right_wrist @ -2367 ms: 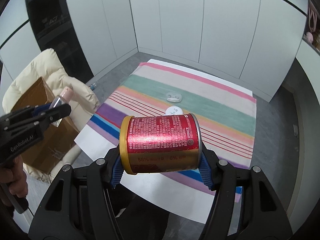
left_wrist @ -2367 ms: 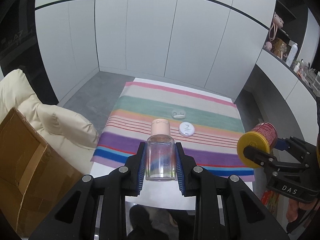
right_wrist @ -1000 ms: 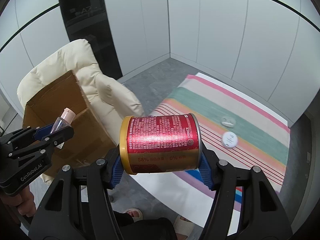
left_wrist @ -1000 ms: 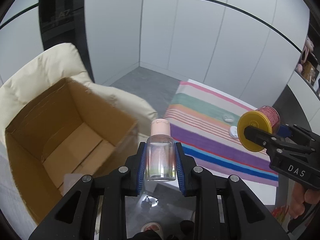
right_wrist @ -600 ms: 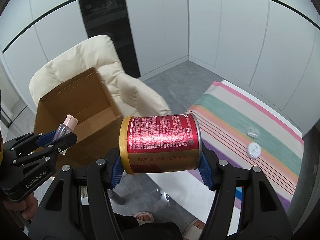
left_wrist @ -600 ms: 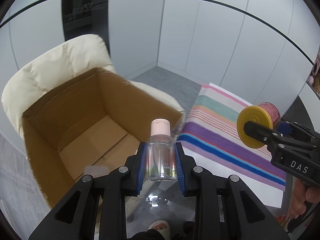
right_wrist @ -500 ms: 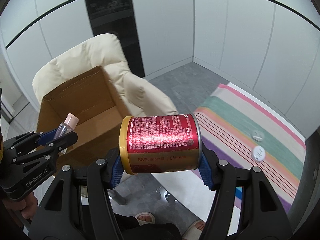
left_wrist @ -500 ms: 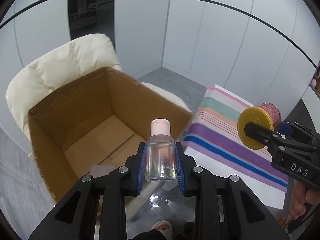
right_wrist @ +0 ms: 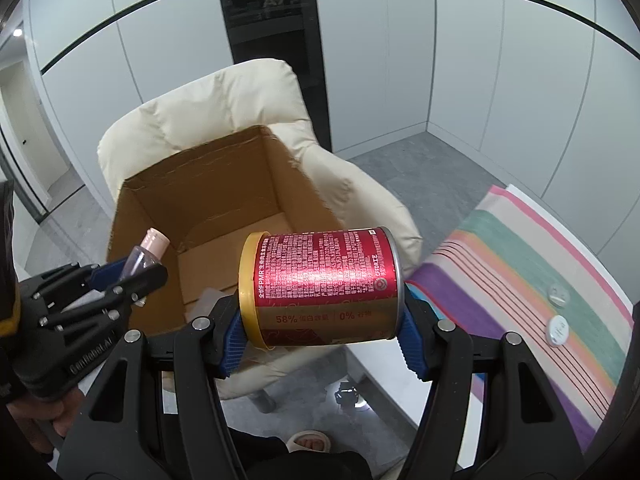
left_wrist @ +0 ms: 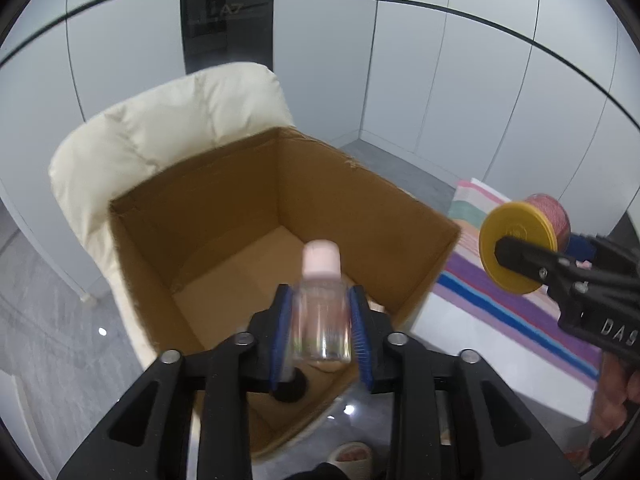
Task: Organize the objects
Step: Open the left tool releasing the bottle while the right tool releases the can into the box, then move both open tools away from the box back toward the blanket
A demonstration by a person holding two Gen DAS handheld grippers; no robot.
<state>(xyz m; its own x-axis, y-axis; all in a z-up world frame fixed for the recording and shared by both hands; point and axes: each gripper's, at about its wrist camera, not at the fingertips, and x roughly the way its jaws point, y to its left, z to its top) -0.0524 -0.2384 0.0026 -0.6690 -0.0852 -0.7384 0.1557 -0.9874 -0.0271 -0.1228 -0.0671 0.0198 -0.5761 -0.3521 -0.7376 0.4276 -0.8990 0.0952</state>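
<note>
Bottle, clear with a pink cap, sits upright between the blue pads of my left gripper, blurred, with narrow gaps at its sides, so I cannot tell whether the pads grip it; it hangs over the open cardboard box on the cream chair; my right gripper is clamped on the red can, lying sideways, beside the box and above the striped cloth.
</note>
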